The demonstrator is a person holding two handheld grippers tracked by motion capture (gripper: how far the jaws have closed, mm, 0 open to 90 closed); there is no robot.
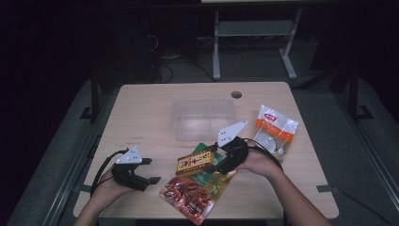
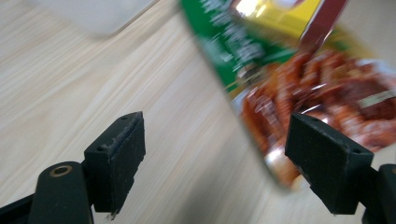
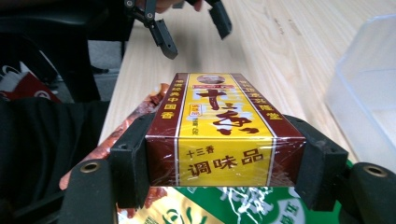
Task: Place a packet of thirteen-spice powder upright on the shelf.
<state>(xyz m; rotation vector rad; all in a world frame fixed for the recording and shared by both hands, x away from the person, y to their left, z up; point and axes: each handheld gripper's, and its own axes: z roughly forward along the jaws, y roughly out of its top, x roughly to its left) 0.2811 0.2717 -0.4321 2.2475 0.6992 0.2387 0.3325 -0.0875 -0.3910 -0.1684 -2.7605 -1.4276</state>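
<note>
A yellow-and-maroon seasoning box (image 3: pixel 225 130) is pinched by its two long sides between the jaws of the right gripper (image 1: pixel 217 160), near the front middle of the wooden table (image 1: pixel 141 113). The box is held just above a green-and-red snack bag (image 1: pixel 197 190) lying flat at the table's front edge. The left gripper (image 1: pixel 149 170) is kept spread wide and empty over bare wood, just beside the bag's left edge. A clear plastic bin (image 1: pixel 203 117) is seen behind the box, and a white-and-orange packet (image 1: pixel 275 128) lies to the right.
</note>
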